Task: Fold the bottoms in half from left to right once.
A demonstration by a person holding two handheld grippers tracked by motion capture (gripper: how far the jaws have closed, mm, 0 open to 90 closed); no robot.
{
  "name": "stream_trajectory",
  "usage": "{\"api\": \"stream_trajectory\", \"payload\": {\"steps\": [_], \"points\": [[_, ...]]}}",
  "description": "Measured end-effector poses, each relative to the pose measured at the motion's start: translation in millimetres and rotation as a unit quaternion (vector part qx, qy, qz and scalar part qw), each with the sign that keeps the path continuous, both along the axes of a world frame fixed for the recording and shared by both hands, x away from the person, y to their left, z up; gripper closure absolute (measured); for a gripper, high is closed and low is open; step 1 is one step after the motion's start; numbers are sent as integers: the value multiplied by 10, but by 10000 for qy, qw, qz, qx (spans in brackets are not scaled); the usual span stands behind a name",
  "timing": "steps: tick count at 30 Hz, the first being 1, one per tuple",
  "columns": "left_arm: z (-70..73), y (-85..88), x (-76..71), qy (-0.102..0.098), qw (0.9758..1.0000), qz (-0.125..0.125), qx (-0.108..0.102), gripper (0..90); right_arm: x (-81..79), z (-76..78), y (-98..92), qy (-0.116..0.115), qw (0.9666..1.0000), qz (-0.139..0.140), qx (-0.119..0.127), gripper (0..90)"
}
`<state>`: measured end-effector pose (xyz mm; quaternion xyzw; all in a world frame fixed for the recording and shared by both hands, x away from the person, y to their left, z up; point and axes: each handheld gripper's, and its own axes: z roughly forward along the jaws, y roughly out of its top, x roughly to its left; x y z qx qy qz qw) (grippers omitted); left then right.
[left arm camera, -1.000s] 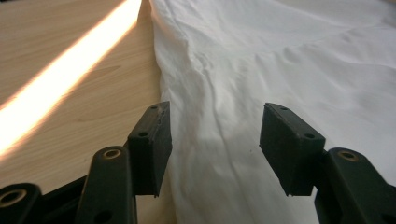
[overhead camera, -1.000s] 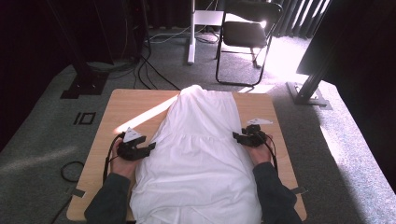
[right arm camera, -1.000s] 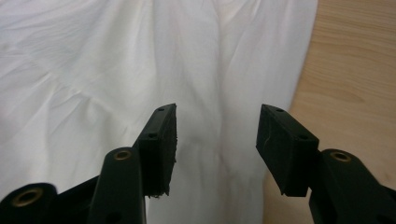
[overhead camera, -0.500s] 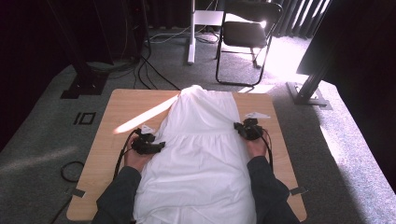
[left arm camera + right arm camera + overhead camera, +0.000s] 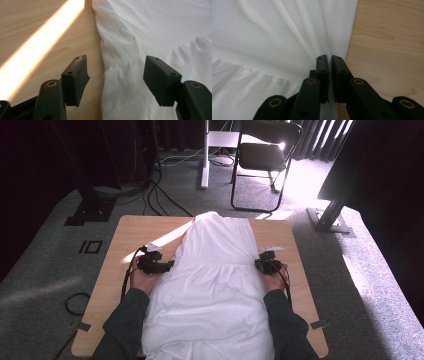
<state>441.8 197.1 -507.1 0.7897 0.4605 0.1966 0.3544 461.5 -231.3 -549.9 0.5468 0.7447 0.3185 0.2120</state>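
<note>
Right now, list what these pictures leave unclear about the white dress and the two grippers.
- High view: the white dress has its near hem cut off by the bottom edge.
- High view: the table beneath is covered by the dress.
- Right gripper view: the cloth pinched in the right gripper is hidden by the closed jaws.
- High view: the left gripper is too small to read.

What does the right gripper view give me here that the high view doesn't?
Right gripper view: the right gripper has its jaws pinched shut on the edge of the white garment, with cloth drawn into folds toward the pads; they have just been closing.

High view: the whole layout, with the left gripper at the garment's opposite edge, both forearms, the sunlit stripe across the table, and a black chair beyond it.

Both: the white garment lying on the wooden table, and the right gripper at its edge by the gathered seam.
</note>
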Motion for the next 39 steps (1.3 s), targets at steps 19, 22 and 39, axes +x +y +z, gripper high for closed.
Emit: {"api": "stream_trajectory", "payload": {"steps": [19, 22, 39], "points": [[-346, -308, 225, 410, 9990, -181, 83, 825, -74, -54, -50, -154, 9994, 16, 306, 880], [-355, -267, 59, 332, 9990, -263, 142, 830, -173, -57, -25, -185, 9995, 46, 234, 884], [-409, -34, -1273, 203, 9967, -781, 122, 828, -1392, -74, -63, -72, 9969, 762, 205, 885]]}}
